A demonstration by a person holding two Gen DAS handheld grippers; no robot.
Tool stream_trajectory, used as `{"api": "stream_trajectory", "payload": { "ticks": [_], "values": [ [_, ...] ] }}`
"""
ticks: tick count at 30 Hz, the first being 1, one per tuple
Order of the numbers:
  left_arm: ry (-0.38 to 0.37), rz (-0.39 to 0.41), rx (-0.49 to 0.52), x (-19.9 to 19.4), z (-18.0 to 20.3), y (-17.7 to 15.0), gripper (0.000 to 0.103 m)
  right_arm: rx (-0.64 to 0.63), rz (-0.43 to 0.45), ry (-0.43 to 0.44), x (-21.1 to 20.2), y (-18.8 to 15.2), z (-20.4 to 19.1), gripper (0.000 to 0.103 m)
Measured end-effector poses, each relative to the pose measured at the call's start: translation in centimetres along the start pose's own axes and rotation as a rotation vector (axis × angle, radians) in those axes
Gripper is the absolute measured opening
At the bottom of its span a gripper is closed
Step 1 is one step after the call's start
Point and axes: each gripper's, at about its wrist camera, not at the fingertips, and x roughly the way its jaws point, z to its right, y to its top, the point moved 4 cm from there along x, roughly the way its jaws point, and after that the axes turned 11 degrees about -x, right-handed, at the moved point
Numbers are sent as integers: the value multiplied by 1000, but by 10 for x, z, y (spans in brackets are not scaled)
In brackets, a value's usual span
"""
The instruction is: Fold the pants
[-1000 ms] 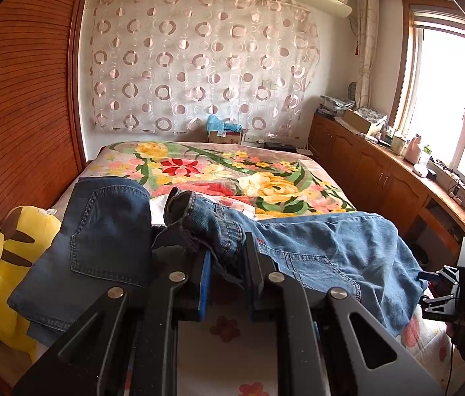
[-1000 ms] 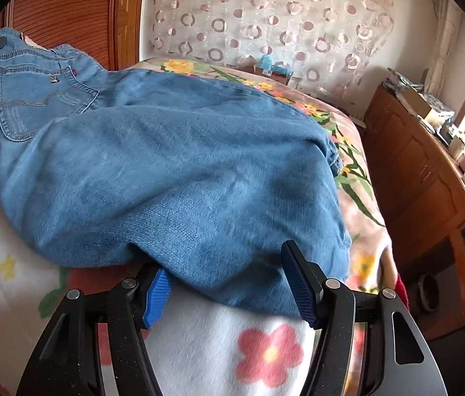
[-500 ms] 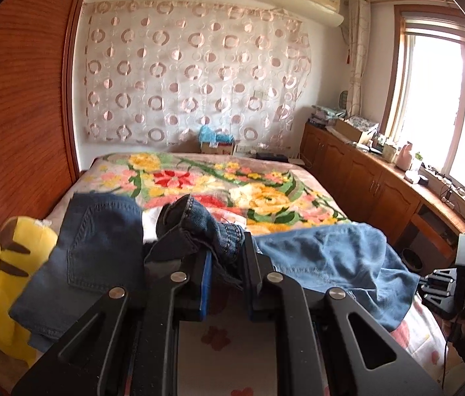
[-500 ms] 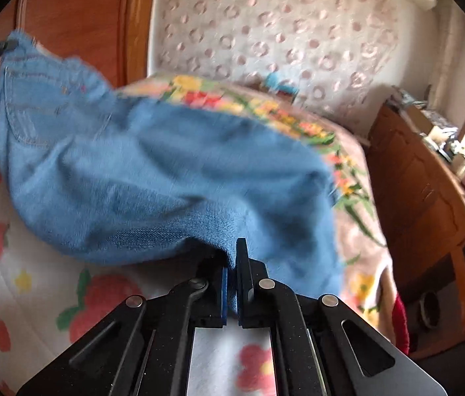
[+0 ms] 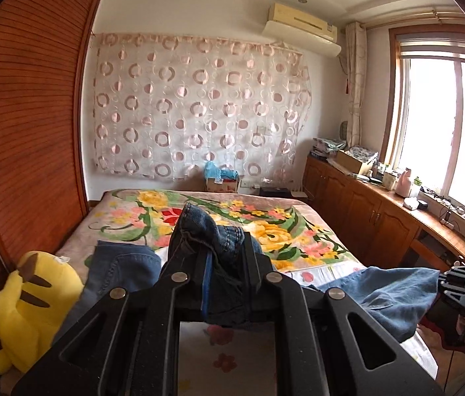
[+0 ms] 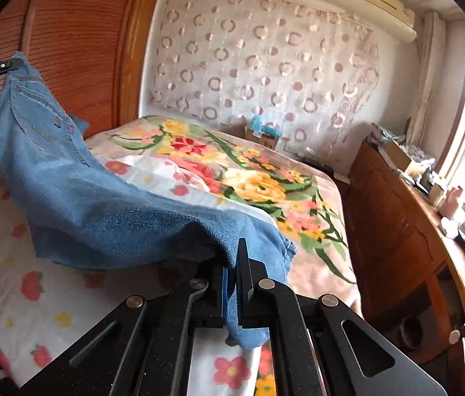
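Sunlit bedroom: I see a bed with a floral blanket (image 5: 265, 221) and white flower-print sheet (image 6: 17, 297) under a circle-patterned sheer curtain (image 5: 199, 112), with a louvred wooden wardrobe (image 5: 31, 125) on the left and wooden cabinets (image 5: 364, 224) below the window on the right. A yellow plush toy (image 5: 31, 300) lies at the near left. My left tool (image 5: 225, 264) is clamped on the blue denim pants (image 6: 100, 217) at a bunched edge; my right tool (image 6: 232, 264) pinches their other end. They hang lifted above the sheet.
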Motion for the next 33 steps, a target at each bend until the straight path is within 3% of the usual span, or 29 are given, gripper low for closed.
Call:
{"api": "stream_trajectory", "payload": {
  "ticks": [6, 12, 22, 25, 26, 30, 32, 33],
  "values": [
    [12, 18, -42, -41, -29, -12, 15, -38, 28, 49, -34, -19, -21, 3],
    [47, 14, -83, -95, -63, -45, 15, -76, 31, 103, -67, -43, -40, 3],
    [146, -166, -97, -130, -110, -142, 17, 1, -50, 261, -72, -88, -51, 5],
    [170, -248, -88, -130, -116, -172, 19, 32, -78, 278, -70, -102, -47, 24],
    [182, -267, -82, -130, -120, -178, 22, 44, -81, 281, -70, -104, -44, 31],
    [207, -308, -88, -136, -129, -194, 36, 105, -86, 287, -77, -116, -30, 35],
    [234, -283, -69, -142, -133, -196, 49, 134, -81, 284, -85, -121, -22, 35],
    [239, -274, -62, -145, -133, -195, 50, 153, -76, 282, -88, -123, -13, 35]
  ]
}}
